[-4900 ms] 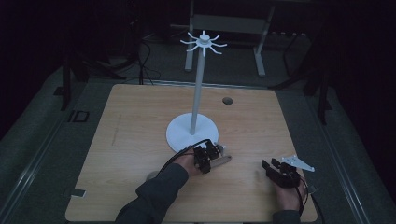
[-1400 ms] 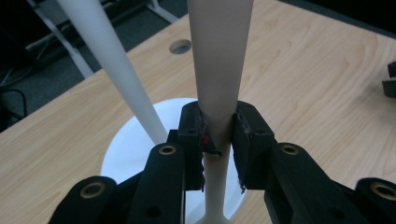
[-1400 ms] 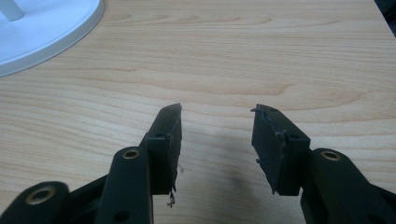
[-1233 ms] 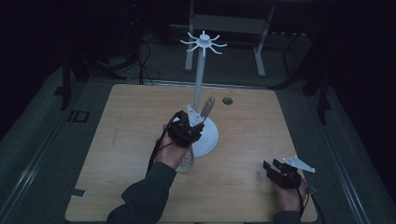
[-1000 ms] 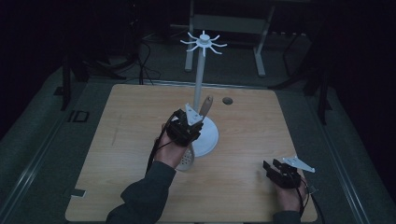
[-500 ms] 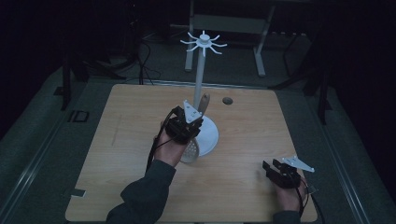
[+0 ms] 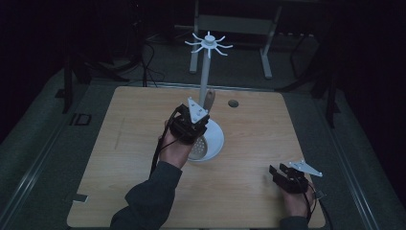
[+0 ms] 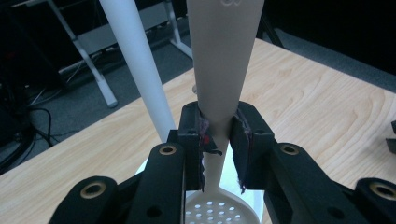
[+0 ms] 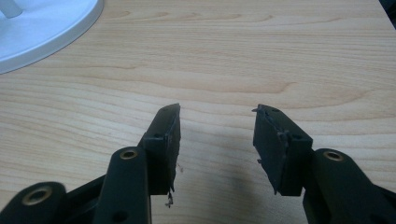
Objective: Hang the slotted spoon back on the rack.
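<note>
My left gripper (image 7: 192, 122) is shut on a slotted spoon and holds it upright above the table, close beside the pole (image 7: 205, 76) of a white hook stand. The spoon's beige handle (image 7: 209, 98) points up past the pole, and its perforated white head (image 7: 198, 143) hangs below over the stand's round base (image 7: 218, 139). In the left gripper view the pads (image 8: 238, 135) pinch the narrow neck of the handle (image 8: 224, 56), with the pole (image 8: 135, 70) just to its left. The right gripper (image 7: 286, 176) rests open near the table's front right corner; nothing lies between its jaws (image 9: 217, 112).
The stand's ring of hooks (image 7: 208, 44) sits high above the wooden table (image 7: 119, 143). A small round hole (image 7: 233, 103) marks the tabletop behind the base. Metal desk legs (image 7: 266, 52) and cables (image 7: 143, 52) lie on the dark floor beyond the far edge.
The left gripper has lifted the spoon off the table in front of the base and brought it up beside the pole, creeping slightly nearer to it lately. The right gripper has stayed put.
</note>
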The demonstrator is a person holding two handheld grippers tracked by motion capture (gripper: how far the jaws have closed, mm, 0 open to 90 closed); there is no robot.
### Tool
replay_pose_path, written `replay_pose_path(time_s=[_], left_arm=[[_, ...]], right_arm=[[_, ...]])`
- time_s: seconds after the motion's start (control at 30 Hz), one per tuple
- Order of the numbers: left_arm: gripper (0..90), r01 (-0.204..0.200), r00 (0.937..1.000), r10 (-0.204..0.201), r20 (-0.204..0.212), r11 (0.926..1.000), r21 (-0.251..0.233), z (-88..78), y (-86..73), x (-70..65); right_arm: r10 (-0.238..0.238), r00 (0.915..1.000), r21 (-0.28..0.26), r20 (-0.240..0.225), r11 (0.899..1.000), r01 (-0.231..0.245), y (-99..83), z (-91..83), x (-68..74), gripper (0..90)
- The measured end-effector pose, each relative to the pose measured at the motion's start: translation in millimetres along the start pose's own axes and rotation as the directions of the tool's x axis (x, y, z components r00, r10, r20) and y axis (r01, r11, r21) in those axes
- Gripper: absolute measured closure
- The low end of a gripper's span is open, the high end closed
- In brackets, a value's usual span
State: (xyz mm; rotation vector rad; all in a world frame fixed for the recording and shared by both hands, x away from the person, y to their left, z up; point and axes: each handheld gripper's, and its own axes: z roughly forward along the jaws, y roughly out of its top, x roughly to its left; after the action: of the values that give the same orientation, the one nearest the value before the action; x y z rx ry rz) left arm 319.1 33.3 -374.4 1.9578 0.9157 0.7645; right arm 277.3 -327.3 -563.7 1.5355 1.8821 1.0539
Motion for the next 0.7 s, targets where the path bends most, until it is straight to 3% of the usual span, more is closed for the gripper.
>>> replay_pose_path(time_s=[0.2, 0.7], left_arm=[[74.8, 0.001, 0.9999, -0.002, -0.011, 0.9998, -0.022, -2.7, 7.6, -0.1], [74.8, 0.060, 0.9972, -0.064, -0.038, 0.9945, -0.085, -11.7, 21.7, 3.9]], right_arm=[[0.002, 1.0000, -0.001, 0.001, 1.000, -0.002, 0.0, -0.2, -0.4, 50.9], [0.003, 1.0000, -0.001, 0.000, 1.000, -0.003, 0.1, -0.6, -0.6, 50.9]])
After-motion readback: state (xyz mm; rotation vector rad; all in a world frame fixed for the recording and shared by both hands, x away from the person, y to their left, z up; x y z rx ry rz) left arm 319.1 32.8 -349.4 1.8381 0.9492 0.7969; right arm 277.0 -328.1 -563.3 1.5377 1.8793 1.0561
